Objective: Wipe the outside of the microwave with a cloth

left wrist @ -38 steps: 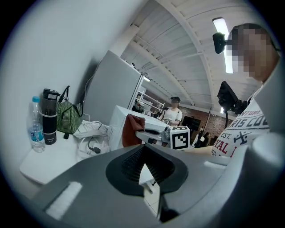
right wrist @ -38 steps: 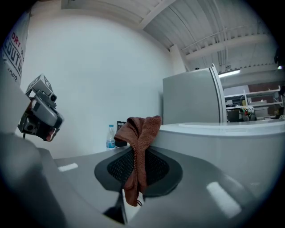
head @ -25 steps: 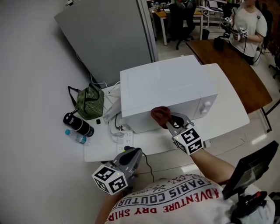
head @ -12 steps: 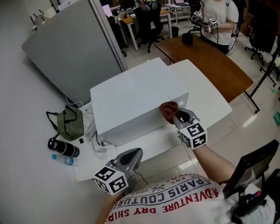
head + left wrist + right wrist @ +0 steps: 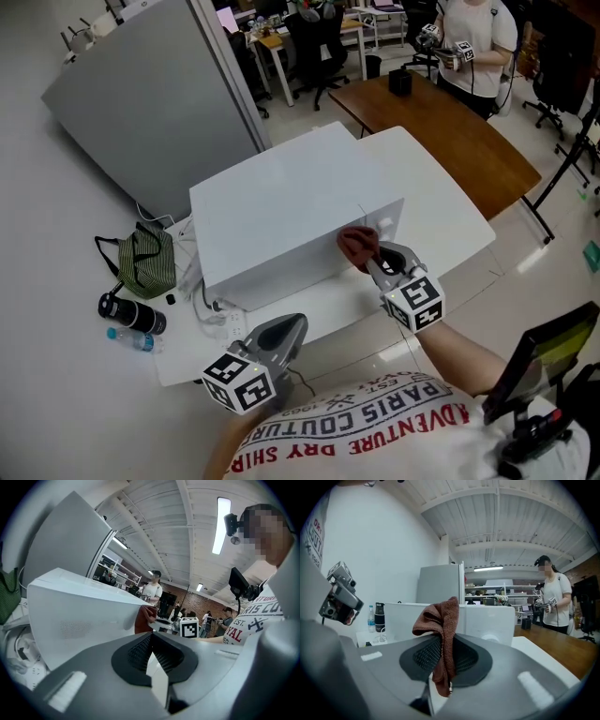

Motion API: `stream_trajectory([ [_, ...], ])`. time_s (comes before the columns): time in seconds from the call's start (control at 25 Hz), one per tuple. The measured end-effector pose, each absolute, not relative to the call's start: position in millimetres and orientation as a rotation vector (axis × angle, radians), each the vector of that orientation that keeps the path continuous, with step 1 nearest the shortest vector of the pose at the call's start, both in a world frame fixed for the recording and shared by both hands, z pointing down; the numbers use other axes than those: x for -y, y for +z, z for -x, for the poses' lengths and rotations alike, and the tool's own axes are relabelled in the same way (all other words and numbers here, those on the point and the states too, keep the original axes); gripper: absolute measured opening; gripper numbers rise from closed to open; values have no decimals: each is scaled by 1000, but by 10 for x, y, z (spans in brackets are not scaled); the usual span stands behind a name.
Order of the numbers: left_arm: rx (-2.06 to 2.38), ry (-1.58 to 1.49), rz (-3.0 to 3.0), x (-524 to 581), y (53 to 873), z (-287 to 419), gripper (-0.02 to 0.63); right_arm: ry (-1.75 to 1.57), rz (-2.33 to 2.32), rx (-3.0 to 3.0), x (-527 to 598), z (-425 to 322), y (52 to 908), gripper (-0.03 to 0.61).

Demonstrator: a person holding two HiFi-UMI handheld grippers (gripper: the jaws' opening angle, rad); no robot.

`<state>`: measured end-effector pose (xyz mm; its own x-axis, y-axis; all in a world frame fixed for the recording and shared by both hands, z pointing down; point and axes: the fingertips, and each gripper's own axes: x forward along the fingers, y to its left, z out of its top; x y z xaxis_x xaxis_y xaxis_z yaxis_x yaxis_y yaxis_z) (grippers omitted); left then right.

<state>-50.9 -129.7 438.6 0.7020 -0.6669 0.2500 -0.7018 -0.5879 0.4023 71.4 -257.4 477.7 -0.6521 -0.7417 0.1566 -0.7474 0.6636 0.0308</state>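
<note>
**Red cloth pressed on the front of the microwave**

On the far left of the white table (image 5: 187, 361) lie a green striped bag (image 5: 145, 262) and a black bottle (image 5: 131, 314).

The left hand-held gripper (image 5: 296, 324) is held low by the near edge of the table, close to the person's body. It points up at the microwave and is well apart from it. Its jaws are closed together with nothing between them (image 5: 149, 641).

The white box-shaped microwave (image 5: 281, 216) sits in the middle of the table.

The person's right arm (image 5: 459, 352) reaches forward from the lower right. The right hand-held gripper (image 5: 370, 260) points at the front of the microwave. Its jaws are squeezed tight on a dark red towel cloth (image 5: 356, 246). In the right gripper view the cloth (image 5: 440, 620) sticks up over the jaws (image 5: 443, 656) and a bit hangs down between them. The cloth touches the microwave's front, near its right end.

One second ago the cloth was near the middle of the front. Now it is farther right. Since half a second ago it has slid only a little lower. The left hand-held gripper has stayed in about the same place, closed the whole time.
</note>
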Motion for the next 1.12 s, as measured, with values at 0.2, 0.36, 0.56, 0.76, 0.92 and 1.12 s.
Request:
stream_trajectory([
  [0.2, 1133, 83, -2378, 1123, 4395, 741, 6, 88, -1003, 2804, 2262, -107, 4851, 46],
  [0.36, 1247, 56, -2307, 943, 4392, 1124, 6, 93, -813, 2855, 2054, 494, 4937, 46],
  [0.56, 1431, 23, -2184, 596, 4455, 1664, 6, 57, -567, 2893, 1724, 1287, 5140, 46],
  [0.76, 1560, -6, -2077, 269, 4496, 2042, 6, 14, -407, 2894, 1510, 1849, 5333, 46],
  [0.92, 1630, -21, -2015, 91, 4514, 2246, 6, 2, -330, 2891, 1448, 2154, 5471, 46],
  [1.12, 1654, -13, -1985, 27, 4537, 2327, 6, -44, -301, 2867, 1487, 2297, 5657, 44],
])
